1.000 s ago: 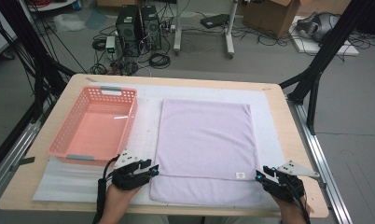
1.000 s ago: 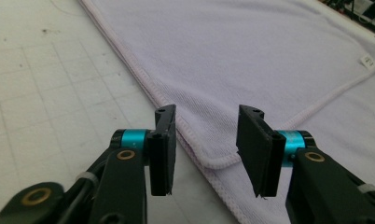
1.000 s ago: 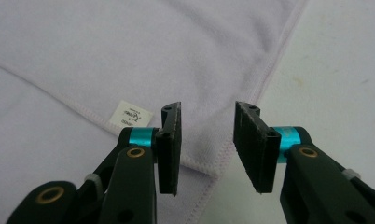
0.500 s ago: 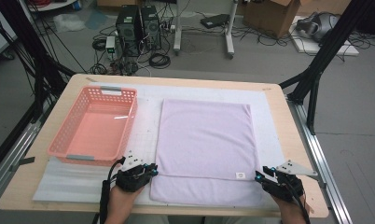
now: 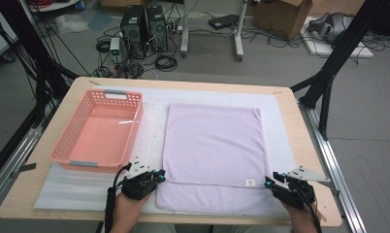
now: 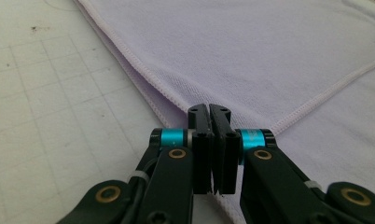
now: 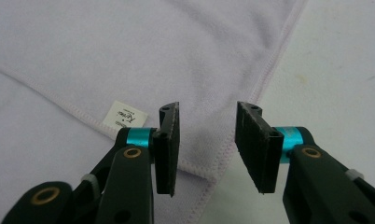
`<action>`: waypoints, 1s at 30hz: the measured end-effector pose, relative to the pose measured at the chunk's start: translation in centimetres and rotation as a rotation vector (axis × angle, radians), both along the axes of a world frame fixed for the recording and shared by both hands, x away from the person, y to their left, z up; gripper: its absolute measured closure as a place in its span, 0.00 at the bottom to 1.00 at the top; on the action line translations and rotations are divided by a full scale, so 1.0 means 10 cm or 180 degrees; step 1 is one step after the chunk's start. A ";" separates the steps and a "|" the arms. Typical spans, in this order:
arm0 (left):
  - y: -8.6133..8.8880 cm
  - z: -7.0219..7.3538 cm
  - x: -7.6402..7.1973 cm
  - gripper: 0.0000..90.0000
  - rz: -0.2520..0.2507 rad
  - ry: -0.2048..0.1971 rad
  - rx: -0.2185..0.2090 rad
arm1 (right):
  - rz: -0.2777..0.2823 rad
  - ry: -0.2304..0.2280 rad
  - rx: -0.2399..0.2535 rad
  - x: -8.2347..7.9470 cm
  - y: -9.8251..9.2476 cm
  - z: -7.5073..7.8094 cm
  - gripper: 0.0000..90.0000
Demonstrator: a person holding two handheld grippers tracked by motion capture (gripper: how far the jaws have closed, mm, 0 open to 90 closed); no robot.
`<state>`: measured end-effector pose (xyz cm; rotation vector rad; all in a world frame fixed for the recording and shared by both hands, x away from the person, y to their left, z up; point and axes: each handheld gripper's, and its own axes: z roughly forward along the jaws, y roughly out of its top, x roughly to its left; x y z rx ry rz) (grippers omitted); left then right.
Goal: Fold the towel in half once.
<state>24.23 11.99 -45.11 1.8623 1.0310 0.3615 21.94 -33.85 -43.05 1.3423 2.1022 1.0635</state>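
- Two grippers are set at the near corners of the lilac towel [image 5: 212, 155].
- Just ahead of the left gripper [image 6: 209, 114], the folded towel corner has been clamped: its jaws have just been closing and are now pressed together on the hem.
- Between the half-open pads of the right gripper [image 7: 206, 116], the opposite corner is not yet pinched.
- Farther off to the left, the pink basket [image 5: 67, 141] is judged the eventual destination.

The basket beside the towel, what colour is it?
Salmon pink, the basket; clearest in the high view.
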 end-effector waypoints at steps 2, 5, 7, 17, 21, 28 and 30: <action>0.00 0.00 0.00 0.97 -0.0002 -0.0001 -0.0008 | 0.0002 0.0007 0.0003 0.00 0.01 0.00 0.66; 0.01 0.01 0.00 0.98 0.0013 0.0014 -0.0054 | -0.0025 0.0019 -0.0024 0.01 0.00 0.00 0.66; 0.02 0.02 0.00 0.98 0.0021 0.0041 -0.0092 | -0.0091 0.0012 -0.0023 0.02 -0.03 0.01 0.68; 0.06 0.02 0.00 0.98 0.0052 0.0097 -0.0234 | -0.0134 0.0320 -0.0006 0.11 -0.02 -0.13 0.89; 0.09 0.03 0.01 0.98 0.0030 0.0116 -0.0331 | -0.0097 0.0289 -0.0085 0.10 0.00 -0.11 0.95; 0.15 0.07 0.00 0.98 0.0008 0.0103 -0.0506 | -0.0113 0.0244 -0.0057 0.05 -0.02 -0.07 0.95; 0.15 0.08 -0.01 0.98 0.0000 0.0097 -0.0506 | -0.0109 0.0237 -0.0070 0.05 -0.02 -0.05 0.96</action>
